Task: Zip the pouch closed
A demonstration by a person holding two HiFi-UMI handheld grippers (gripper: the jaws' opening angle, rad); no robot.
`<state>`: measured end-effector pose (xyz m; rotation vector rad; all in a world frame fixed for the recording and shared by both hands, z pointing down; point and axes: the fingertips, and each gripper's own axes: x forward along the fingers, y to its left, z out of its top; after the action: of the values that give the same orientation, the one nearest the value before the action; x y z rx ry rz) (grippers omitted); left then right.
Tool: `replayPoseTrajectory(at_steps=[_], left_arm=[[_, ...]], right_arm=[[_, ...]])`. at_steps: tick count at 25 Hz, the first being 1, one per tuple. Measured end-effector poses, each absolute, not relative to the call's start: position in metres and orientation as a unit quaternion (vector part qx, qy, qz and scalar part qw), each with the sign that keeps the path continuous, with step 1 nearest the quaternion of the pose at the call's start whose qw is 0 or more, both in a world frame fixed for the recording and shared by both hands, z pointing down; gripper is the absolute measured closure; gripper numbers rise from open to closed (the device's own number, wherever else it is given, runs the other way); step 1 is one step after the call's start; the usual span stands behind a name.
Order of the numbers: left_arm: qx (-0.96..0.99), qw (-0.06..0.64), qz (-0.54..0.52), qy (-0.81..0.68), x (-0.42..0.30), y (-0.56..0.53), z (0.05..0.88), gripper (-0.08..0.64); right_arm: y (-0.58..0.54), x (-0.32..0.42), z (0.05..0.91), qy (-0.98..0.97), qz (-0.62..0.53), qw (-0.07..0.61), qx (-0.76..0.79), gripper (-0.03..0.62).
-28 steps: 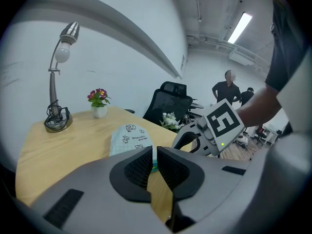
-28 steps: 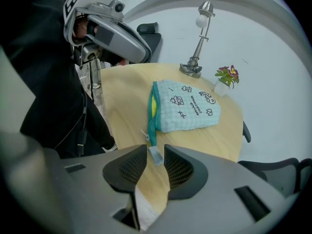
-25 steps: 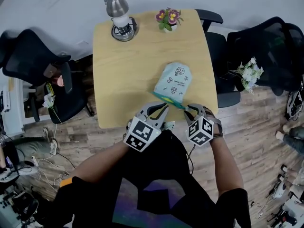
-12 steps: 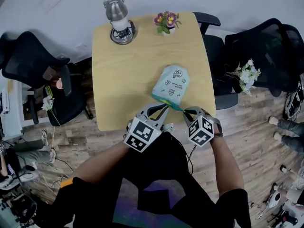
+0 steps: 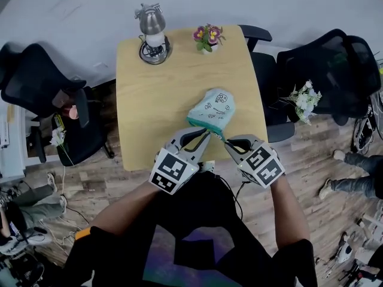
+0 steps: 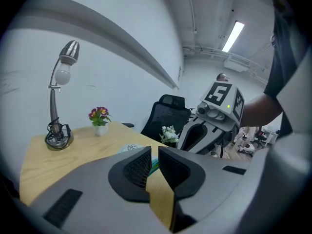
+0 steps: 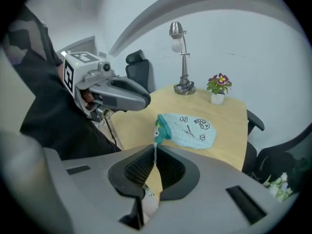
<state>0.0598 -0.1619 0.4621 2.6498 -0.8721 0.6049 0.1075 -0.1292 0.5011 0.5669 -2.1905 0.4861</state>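
Note:
The pale blue pouch [image 5: 212, 107] with cartoon print lies on the wooden table [image 5: 155, 94], its teal zip end raised toward me. My right gripper [image 5: 226, 141] has just been closing; it is shut on the thin white zip pull [image 7: 155, 147], which runs up from the teal end [image 7: 159, 128] into the jaws [image 7: 155, 154]. My left gripper [image 5: 207, 134] sits close beside it, jaws together save for a narrow slit [image 6: 154, 152] with teal showing through. In the right gripper view the left gripper's tips [image 7: 147, 100] stand slightly apart from the pouch [image 7: 190, 128].
A silver desk lamp [image 5: 152, 31] and a small pot of flowers [image 5: 208, 37] stand at the table's far edge. Black office chairs [image 5: 42, 94] [image 5: 323, 64] flank the table; white flowers [image 5: 304, 97] lie by the right one. The pouch is near the table's front edge.
Both grippers have risen. The right jaws went from wide apart to shut on the zip pull, and the pouch's near end lifted and bunched up.

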Motion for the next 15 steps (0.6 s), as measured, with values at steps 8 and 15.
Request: replayPoseTrajectory(at_steps=[8, 15], left_arm=[[0.931, 0.174, 0.207, -0.246, 0.060, -0.157, 0.456, 0.422], [0.939, 0.203, 0.199, -0.192, 0.063, -0.152, 0.455, 0.388]], right_arm=[[-0.131, 0.087, 0.457, -0.882, 0.182, 0.374, 0.221, 0.563], [-0.121, 0.081, 0.441, -0.883, 0.167, 0.382, 0.214, 0.563]])
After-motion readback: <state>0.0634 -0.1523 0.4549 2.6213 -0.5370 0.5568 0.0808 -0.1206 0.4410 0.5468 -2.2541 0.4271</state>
